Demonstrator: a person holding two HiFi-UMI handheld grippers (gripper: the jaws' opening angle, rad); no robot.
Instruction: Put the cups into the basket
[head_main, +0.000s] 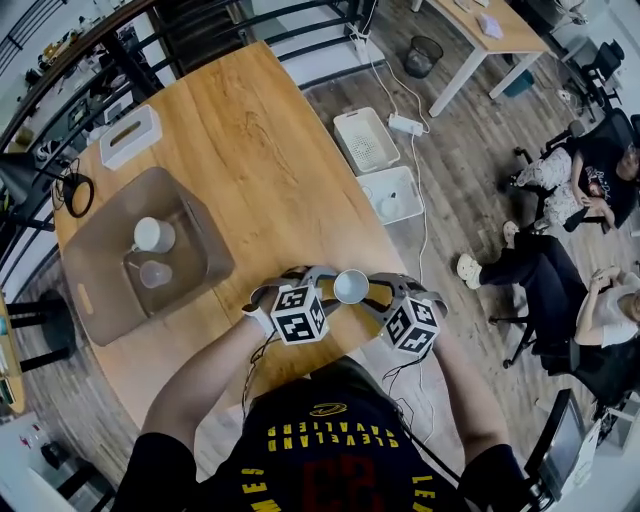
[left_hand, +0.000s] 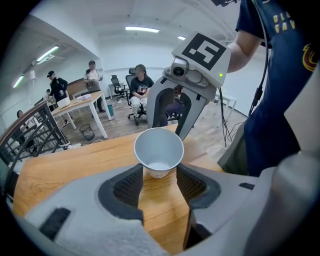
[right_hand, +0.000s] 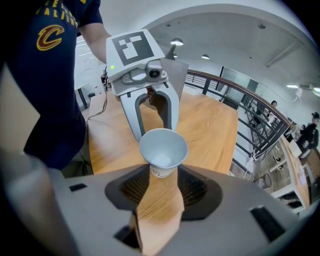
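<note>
Shirt (head_main: 300, 470): "CLEVELAND" in yellow capitals (upside down in the head view); the red figures beside it are too dark to read.
Shirt emblem (right_hand: 50, 37): a large "C" in yellow and dark red.
Cup (right_hand: 163, 147): small print near its base, too small to read.

Smooth, matt white paper for the cup (head_main: 351, 286). Smooth wood with clear grain on the surface (head_main: 250, 150). Cloudy, see-through plastic for the basket (head_main: 95, 290). Matt grey plastic on the left gripper (left_hand: 159, 172), with rough black meshed pads (left_hand: 125, 187).
</note>
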